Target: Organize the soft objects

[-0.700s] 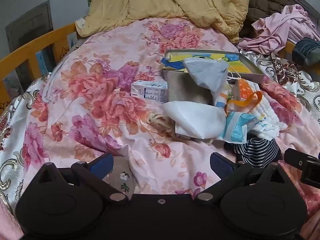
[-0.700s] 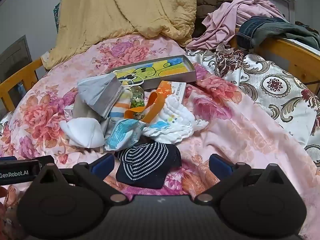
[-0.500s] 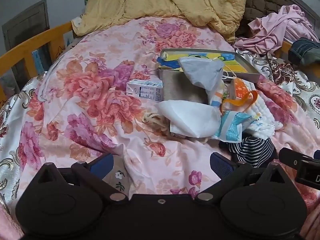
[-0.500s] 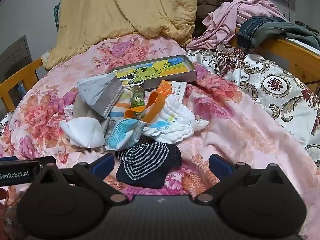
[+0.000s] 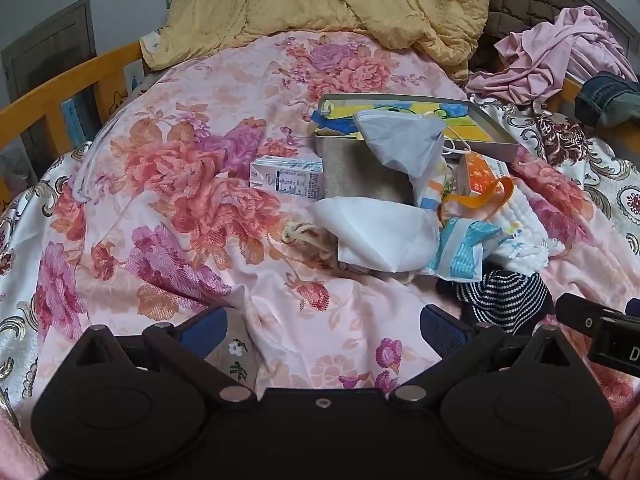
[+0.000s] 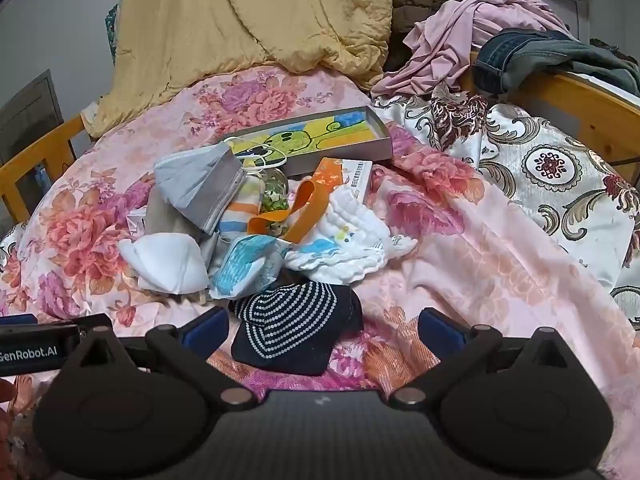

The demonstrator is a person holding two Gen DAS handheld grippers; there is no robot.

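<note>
Spread across the whole bed: a pink floral quilt (image 5: 168, 184), rumpled. Heaped at its far end, a yellow blanket (image 6: 248, 20); to the right of that, a crumpled pink garment (image 6: 472, 28) and folded jeans (image 6: 532, 52) draped on the wooden bed rail (image 6: 576, 100). Along the right side, a white brocade cover (image 6: 552, 168).

In the middle of the quilt, a shallow grey box (image 6: 340, 156) with a cartoon-printed inside. Just in front of it, the pile of soft things: a grey face mask (image 6: 200, 184) leaning on top, a white face mask (image 6: 164, 260) lower left, a blue-and-white packet (image 6: 244, 268) beside it, a folded white muslin cloth (image 6: 348, 248) to the right with an orange strap (image 6: 296, 216) looping over it. Nearest, touching the pile's front edge, a dark striped sock (image 6: 288, 328). Left of the pile, a small milk carton (image 5: 286, 178) lying flat.

Left gripper (image 5: 320, 320): spread fully wide over bare quilt, nothing between the fingers. Right gripper (image 6: 320, 320): likewise wide apart, gripping nothing, the striped sock lying between its blue pads (image 6: 204, 330), contact unclear.
</note>
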